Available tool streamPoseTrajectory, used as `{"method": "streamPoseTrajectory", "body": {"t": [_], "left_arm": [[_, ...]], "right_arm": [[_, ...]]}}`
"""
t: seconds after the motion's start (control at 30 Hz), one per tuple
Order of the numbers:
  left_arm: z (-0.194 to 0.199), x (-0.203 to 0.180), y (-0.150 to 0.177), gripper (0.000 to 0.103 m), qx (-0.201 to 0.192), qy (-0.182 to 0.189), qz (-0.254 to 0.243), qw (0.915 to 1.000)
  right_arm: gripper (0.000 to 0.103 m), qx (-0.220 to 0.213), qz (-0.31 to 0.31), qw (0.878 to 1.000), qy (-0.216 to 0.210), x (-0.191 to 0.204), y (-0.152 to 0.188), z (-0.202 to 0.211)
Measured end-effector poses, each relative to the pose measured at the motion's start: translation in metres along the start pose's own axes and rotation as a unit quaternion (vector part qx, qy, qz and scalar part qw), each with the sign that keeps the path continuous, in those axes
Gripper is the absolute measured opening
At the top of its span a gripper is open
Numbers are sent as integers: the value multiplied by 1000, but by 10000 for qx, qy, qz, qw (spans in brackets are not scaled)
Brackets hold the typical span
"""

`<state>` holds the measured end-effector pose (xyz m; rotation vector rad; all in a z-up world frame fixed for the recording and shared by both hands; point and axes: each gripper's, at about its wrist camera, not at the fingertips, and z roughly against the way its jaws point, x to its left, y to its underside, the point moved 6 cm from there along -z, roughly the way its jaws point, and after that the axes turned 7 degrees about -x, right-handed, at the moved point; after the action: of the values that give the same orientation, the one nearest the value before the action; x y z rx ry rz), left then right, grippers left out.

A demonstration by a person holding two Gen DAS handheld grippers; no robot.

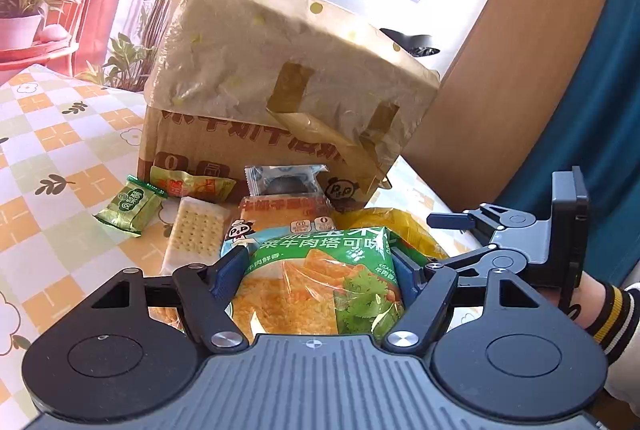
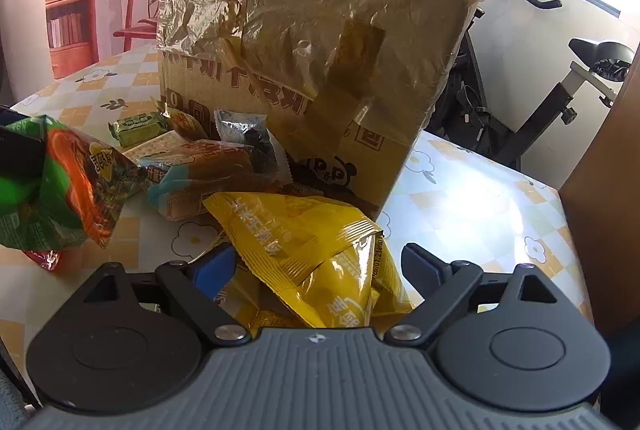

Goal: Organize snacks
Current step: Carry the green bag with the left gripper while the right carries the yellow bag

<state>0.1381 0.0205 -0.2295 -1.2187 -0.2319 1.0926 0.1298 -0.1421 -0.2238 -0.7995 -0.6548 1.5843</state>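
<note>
Looking down the left wrist view first: the left tool [image 1: 318,262] has its blue-padded fingers pressed onto both sides of a glossy green chip bag [image 1: 320,282], so it's gripping that. Beyond it sit a perforated cracker pack [image 1: 195,236], a crinkly green wrapped snack [image 1: 130,206] and a bread pack [image 1: 288,212], all on the checkered flower-print desk [image 1: 60,150]. Behind them stands a cardboard box [image 1: 272,90] draped in wrinkly taped plastic.

Right wrist view: the right tool [image 2: 316,266] is spread wide around a creased yellow foil snack bag [image 2: 304,242], pads not touching it. The green chip bag [image 2: 60,186] hangs at the left, off the desk [image 2: 480,198].
</note>
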Motion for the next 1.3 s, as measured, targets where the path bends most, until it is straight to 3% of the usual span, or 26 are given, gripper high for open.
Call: {"method": "streamPoseTrajectory", "body": {"t": [0.27, 0.4, 0.6, 0.93, 1.3], "left_arm": [[10, 0, -18, 76, -316, -139, 46, 9994], [12, 4, -26, 76, -420, -329, 1, 9986], [19, 7, -44, 76, -641, -648, -86, 9958], [32, -9, -81, 76, -1130, -881, -385, 9889], [35, -43, -157, 76, -1819, -894, -847, 9756]], "right_arm": [[93, 243, -167, 9995, -95, -4, 4, -27], [76, 134, -455, 9988, -135, -13, 3, -21], [66, -40, -1033, 9938, -403, -27, -4, 6], [62, -768, -1311, 9868, -569, -33, -35, 67], [62, -2108, -1432, 9656, -520, -53, -126, 128]]}}
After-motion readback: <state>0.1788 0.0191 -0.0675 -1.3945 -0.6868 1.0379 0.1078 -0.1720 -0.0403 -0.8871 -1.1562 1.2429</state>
